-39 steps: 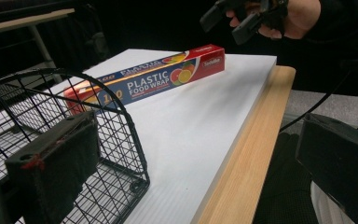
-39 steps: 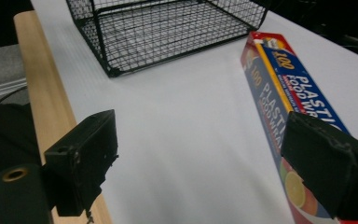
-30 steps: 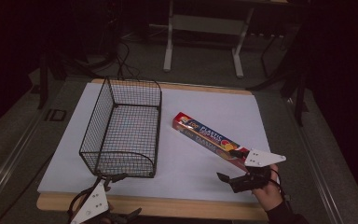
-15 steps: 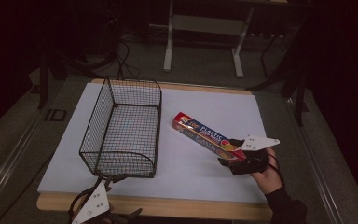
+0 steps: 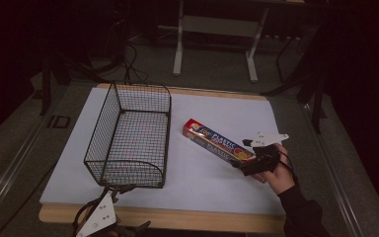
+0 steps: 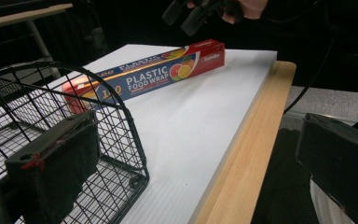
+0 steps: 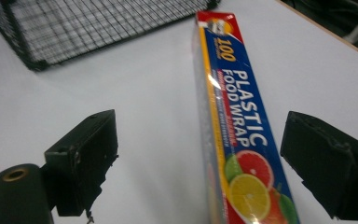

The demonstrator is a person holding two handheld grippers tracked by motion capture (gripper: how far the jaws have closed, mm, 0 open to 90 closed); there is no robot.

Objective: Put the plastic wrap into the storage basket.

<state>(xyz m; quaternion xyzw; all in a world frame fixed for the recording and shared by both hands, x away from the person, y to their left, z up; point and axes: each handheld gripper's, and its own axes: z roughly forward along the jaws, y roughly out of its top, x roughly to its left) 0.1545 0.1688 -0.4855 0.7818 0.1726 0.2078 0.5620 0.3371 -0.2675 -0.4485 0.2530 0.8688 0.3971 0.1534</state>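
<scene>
Red and blue cardboard: box of plastic food wrap (image 5: 218, 143) lying flat on the white sheet (image 5: 207, 177) that covers the desk (image 5: 177, 219), slanted, far end near the wire basket (image 5: 128, 138) but not touching it, near end reaching toward the desk's right front. Printed with "PLASTIC FOOD WRAP", "100" and cut citrus fruit at the near end, clear in the right gripper view (image 7: 242, 140).

Right tongs (image 5: 244, 165) held in a hand (image 5: 276, 173) at the box's near end, grey three-cornered plate on top. Wide apart, having just been opening again after a brief narrowing. In the right gripper view, box end lying between the two black jaws, white sheet showing between it and the left pad (image 7: 81, 158), a narrower gap to the right pad (image 7: 328, 158); neither pressing on the cardboard. Box resting on the sheet, not lifted. Seen from the left gripper view, same tongs (image 6: 193, 14) hovering at the far end of the box (image 6: 158, 70).

Left tongs (image 5: 111, 190) at the desk's front edge, just before the near rounded end of the basket. Apart too: in the left gripper view one jaw in front of the basket's black wire wall (image 6: 121, 135), the other off the desk's wooden rim (image 6: 242, 154), nothing between them but sheet and rim.

Basket standing upright on the sheet's left half, long side running away from the person, nothing visible inside. Dark floor, cables and a metal frame (image 5: 217, 29) beyond the desk.
</scene>
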